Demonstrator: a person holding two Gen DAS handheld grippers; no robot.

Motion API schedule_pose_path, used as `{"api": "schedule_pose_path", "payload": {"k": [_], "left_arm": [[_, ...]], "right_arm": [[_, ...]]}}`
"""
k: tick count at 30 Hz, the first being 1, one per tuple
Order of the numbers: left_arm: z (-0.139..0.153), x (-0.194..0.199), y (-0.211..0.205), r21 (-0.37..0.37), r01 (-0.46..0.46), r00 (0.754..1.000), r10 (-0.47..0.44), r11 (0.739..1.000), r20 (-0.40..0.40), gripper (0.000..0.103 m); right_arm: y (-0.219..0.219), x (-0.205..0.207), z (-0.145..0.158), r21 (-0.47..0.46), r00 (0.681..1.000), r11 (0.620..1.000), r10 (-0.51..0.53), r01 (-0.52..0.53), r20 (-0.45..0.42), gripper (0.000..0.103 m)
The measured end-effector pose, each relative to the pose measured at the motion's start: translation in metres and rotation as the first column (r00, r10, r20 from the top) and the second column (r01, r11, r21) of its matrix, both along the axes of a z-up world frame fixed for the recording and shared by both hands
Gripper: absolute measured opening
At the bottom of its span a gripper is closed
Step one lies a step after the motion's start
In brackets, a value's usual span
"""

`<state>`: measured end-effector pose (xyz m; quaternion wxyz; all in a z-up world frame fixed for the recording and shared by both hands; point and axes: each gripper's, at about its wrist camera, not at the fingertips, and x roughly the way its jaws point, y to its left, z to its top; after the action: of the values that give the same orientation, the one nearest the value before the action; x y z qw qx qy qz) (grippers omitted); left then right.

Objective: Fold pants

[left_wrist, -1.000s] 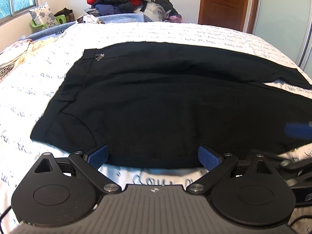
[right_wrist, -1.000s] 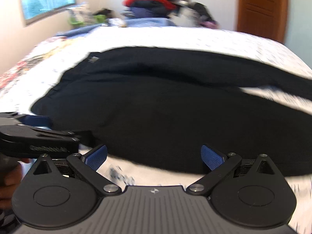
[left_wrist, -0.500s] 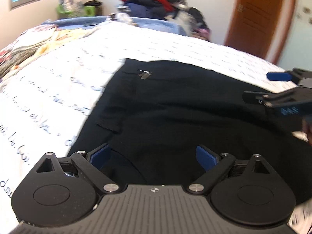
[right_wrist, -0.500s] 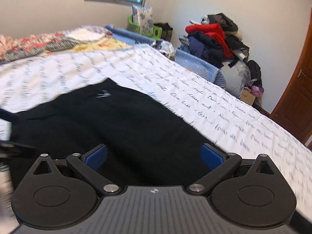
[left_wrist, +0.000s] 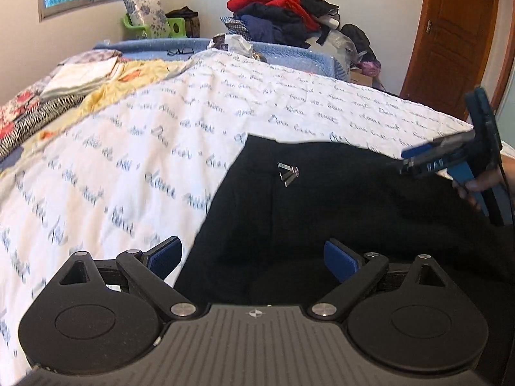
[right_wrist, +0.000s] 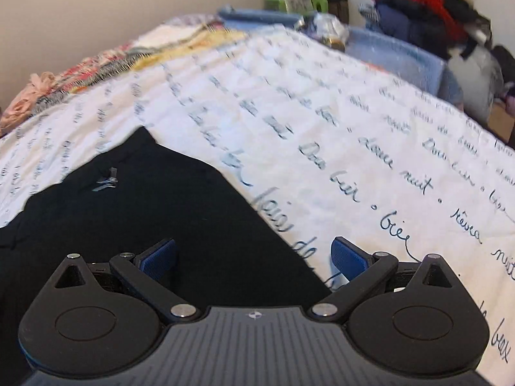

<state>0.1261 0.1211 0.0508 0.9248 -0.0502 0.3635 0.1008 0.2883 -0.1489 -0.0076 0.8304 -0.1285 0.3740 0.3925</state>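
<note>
The black pants lie spread flat on the bed, over its white quilt printed with script. The left gripper hangs just over their waist end, jaws wide apart and empty; the cloth's edge runs between them, its small silver logo ahead. The right gripper is likewise spread and empty, straddling the far edge of the pants, quilt under its right jaw. Whether either touches the fabric is hard to tell. A clothes pile sits beyond.
</note>
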Motion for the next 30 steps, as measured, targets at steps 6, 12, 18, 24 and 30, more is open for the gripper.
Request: {"api": "schedule_pose_path", "payload": {"k": [6,12,18,24,30], "left_arm": [[-0.004,0.050,0.004,-0.053,0.001,1.000,-0.002,0.999,-0.022,0.096],[-0.002,0.101,0.019,-0.229,-0.052,0.998,0.047,0.972,-0.031,0.096],[-0.009,0.139,0.044,-0.506,-0.103,0.995,0.085,0.856,-0.059,0.096],[-0.038,0.160,0.066,-0.691,-0.167,0.985,0.090,0.703,-0.147,0.089],[-0.046,0.170,0.066,-0.749,-0.142,0.988,0.041,0.647,-0.151,0.050]], "right_arm": [[-0.001,-0.005,-0.002,0.017,0.996,0.997,0.075,-0.074,-0.041,0.038],[0.003,-0.047,0.008,-0.039,0.987,0.999,0.030,-0.024,0.158,0.011],[0.039,-0.154,-0.005,-0.325,0.812,0.942,0.254,-0.084,0.526,0.008],[0.048,-0.213,-0.029,-0.464,0.659,0.882,0.399,-0.084,0.638,0.008],[0.049,-0.225,-0.032,-0.488,0.624,0.869,0.426,-0.082,0.655,0.008]]}}
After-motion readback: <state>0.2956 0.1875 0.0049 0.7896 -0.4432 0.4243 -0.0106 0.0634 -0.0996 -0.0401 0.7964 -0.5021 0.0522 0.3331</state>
